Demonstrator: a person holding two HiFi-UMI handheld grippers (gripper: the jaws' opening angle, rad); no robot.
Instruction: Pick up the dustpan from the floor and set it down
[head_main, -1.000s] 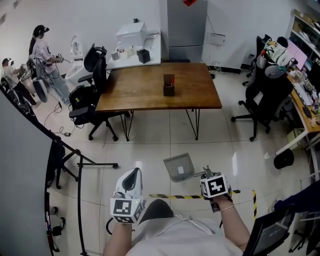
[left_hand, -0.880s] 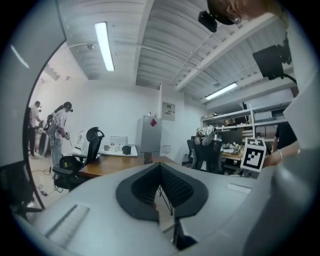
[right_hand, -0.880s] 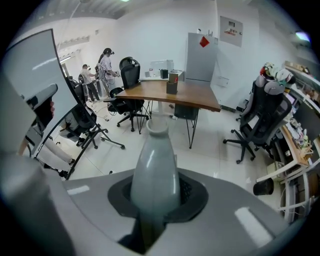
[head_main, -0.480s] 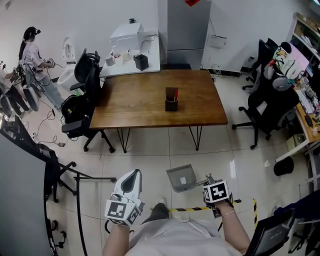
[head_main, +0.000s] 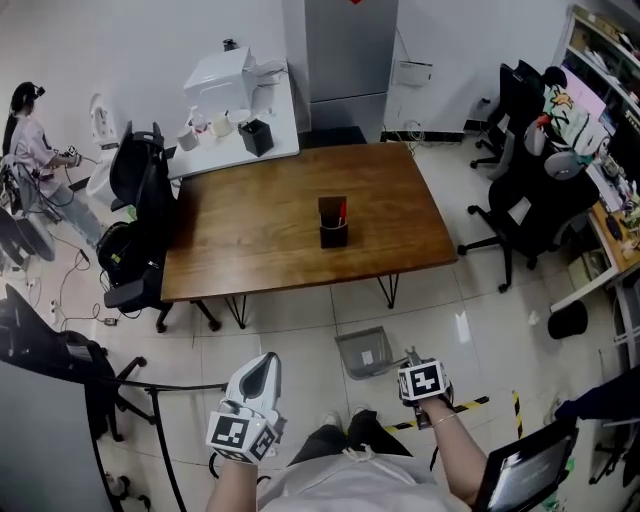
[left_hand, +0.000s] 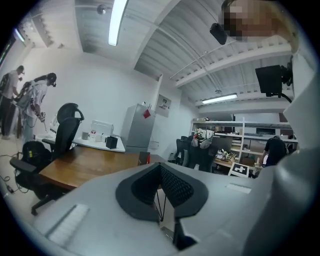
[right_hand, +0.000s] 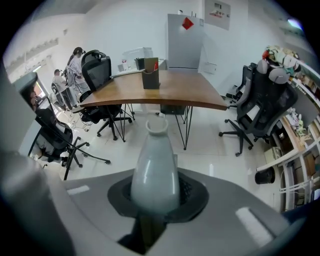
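The grey dustpan (head_main: 363, 352) hangs just above the tiled floor in front of the wooden table (head_main: 300, 225). My right gripper (head_main: 407, 359) points steeply down and is shut on its handle. In the right gripper view the pale rounded handle (right_hand: 155, 170) runs out from between the black pads toward the floor, and the pan itself is hidden behind it. My left gripper (head_main: 267, 362) is held level at the left, its jaws shut with nothing between them; its pads (left_hand: 172, 187) meet at the tip.
A dark pen holder (head_main: 333, 222) stands on the table. Black office chairs stand at the left (head_main: 135, 215) and right (head_main: 525, 200). A black tripod stand (head_main: 130, 390) spreads near my left side. Yellow-black tape (head_main: 470, 405) marks the floor.
Both grippers and the held dustpan have moved forward toward the table. The floor tape has slid from under the right gripper to behind it. The right gripper's hold has not changed.
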